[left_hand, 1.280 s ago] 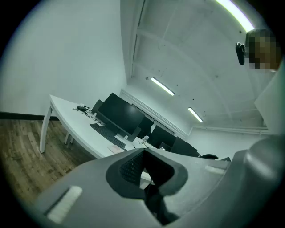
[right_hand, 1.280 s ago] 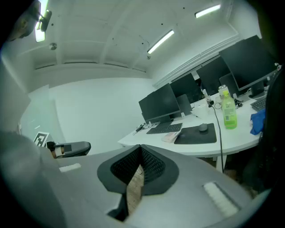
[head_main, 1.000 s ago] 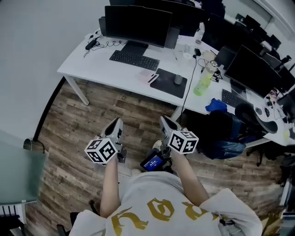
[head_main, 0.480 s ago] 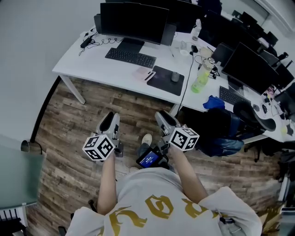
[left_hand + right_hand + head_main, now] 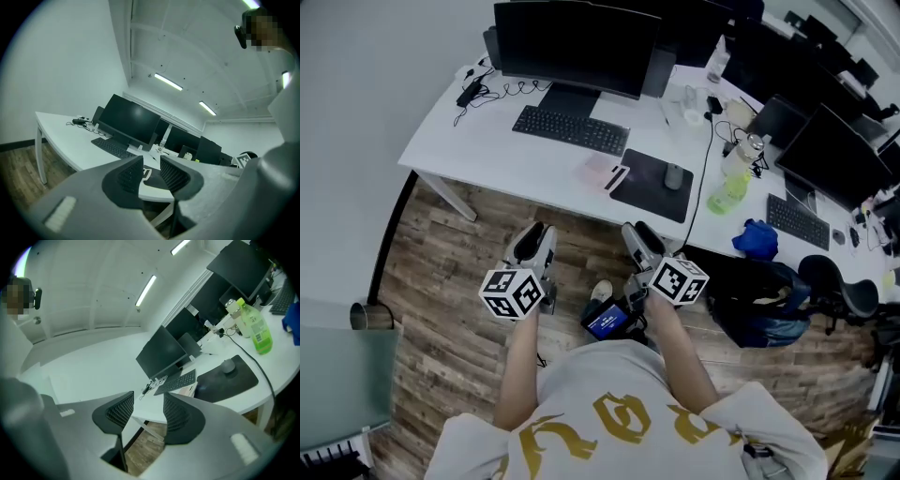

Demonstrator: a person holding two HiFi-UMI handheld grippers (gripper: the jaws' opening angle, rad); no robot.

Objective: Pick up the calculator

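The calculator is a flat pale pink thing with a dark strip along its right side. It lies on the white desk between the keyboard and the black mouse pad. It also shows small in the right gripper view, calculator. Both grippers hang over the wood floor in front of the desk, well short of it. My left gripper is open and holds nothing, as seen at left gripper. My right gripper, right gripper, is open and holds nothing too.
A dark monitor stands behind the keyboard, and a mouse lies on the pad. A green bottle, cables and a blue cloth sit at the right. A dark chair with a bag stands right of me. A blue-screened device hangs at my waist.
The head view has shifted, so the desk now sits more centred and a little nearer. Both grippers keep much the same pose in front of the body, still open.
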